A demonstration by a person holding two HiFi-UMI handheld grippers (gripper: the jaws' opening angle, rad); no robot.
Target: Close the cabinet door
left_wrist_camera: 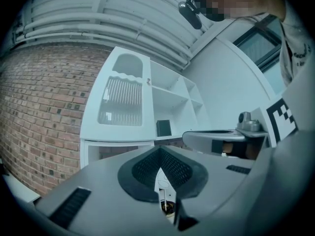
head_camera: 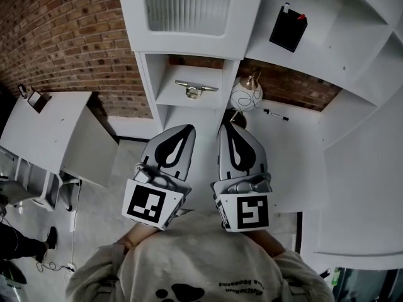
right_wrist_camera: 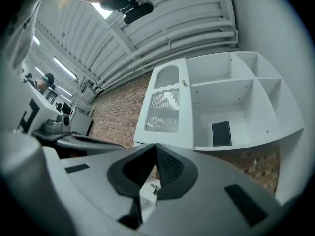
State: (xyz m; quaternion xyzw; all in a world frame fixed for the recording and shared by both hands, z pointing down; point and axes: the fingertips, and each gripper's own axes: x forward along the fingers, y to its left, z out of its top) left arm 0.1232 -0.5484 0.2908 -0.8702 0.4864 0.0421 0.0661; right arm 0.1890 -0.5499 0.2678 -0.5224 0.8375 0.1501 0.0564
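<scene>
The white wall cabinet [head_camera: 352, 36] hangs ahead of me and above. Its door [head_camera: 189, 11], with a ribbed glass panel, stands at the cabinet's left; the same door [right_wrist_camera: 165, 107] has a small knob on its right edge. The compartments to its right are uncovered, and a black box [head_camera: 288, 28] leans inside one. My left gripper [head_camera: 187, 129] and right gripper [head_camera: 225, 126] are held side by side close to my chest, well short of the door. Both are shut with nothing between the pads. In the gripper views, the left gripper [left_wrist_camera: 160, 149] and right gripper [right_wrist_camera: 155, 146] point slightly upward at the cabinet.
Below the door, an open shelf holds a small metal aeroplane figure [head_camera: 196, 89]. A wire globe ornament [head_camera: 244, 96] and a marker [head_camera: 276, 114] lie on the white counter [head_camera: 296, 150]. A brick wall [head_camera: 63, 36] is behind, and a white desk [head_camera: 44, 128] stands at left.
</scene>
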